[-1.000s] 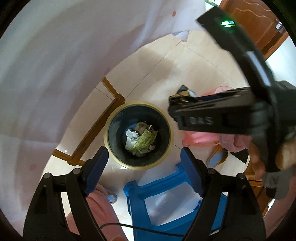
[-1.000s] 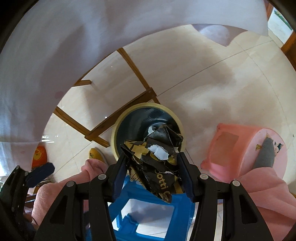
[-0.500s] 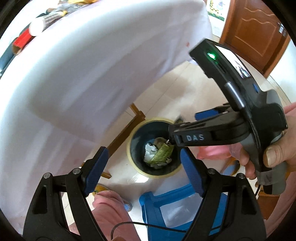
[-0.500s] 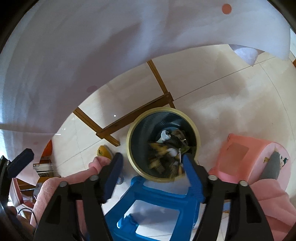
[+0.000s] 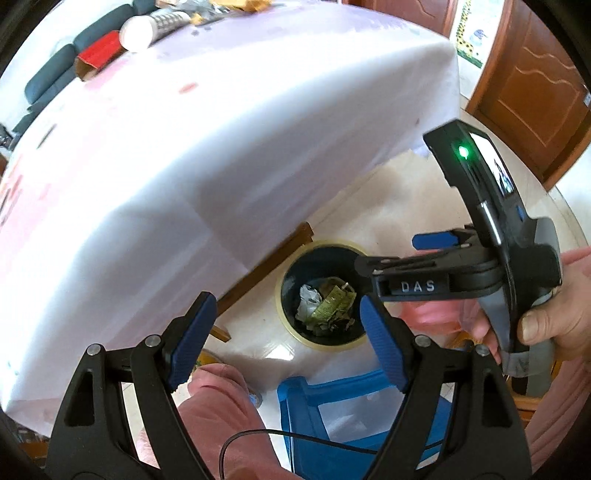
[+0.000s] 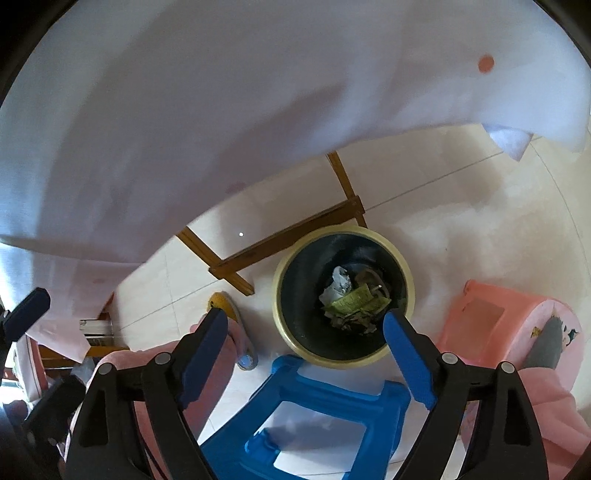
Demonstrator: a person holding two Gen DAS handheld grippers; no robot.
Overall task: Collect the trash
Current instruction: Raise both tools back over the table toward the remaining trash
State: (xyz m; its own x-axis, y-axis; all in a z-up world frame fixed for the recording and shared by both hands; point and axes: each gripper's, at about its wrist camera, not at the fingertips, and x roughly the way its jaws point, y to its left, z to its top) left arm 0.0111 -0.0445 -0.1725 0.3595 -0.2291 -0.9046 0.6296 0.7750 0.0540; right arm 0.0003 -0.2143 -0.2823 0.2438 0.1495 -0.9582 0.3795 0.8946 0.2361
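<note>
Right now the right gripper [image 6: 303, 354] hangs over the trash bin [image 6: 404, 266] on the floor by the blue stool [image 6: 321, 391], its jaws opening with nothing between them, and crumpled wrappers [image 6: 352, 304] lie inside the bin. Left gripper [image 5: 286, 341] is spread wide and empty too, up near the table's white cloth [image 5: 258, 122]. Judging by that, one drop-off looks done, while a red box [image 5: 98, 55] and a cup [image 5: 155, 27] on the tabletop probably remain to collect.
</note>
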